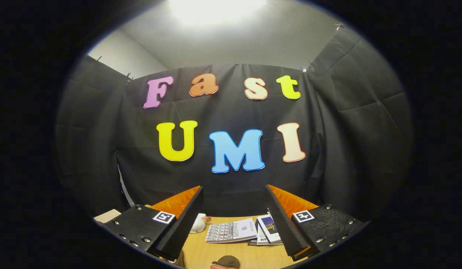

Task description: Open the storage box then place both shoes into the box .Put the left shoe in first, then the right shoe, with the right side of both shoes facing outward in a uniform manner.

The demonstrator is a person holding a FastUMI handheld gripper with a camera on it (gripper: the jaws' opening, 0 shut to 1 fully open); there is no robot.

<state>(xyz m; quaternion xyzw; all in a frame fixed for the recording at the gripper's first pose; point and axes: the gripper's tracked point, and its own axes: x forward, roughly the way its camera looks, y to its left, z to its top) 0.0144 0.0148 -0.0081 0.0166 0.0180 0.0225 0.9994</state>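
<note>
Gripper [234, 220]: spread wide, ribbed wedge fingers gripping nothing
Tabletop [234, 254]: smooth pale wood
Booklets [231, 231]: flat, glossy — overlapping, beyond the fingers, toward the tabletop's far edge
Toy [198, 223]: small, white, rounded

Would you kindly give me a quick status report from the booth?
Tongs open, gripping nothing. Wooden table ahead, booklets lying flat between the fingers, small white figure beside them. No shoes or storage box sighted yet.

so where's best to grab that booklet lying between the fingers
Likely the near edge, coming in low from the front: the booklet lies flat on the table, so only an edge offers purchase. The gripper is open, holding nothing.
</note>
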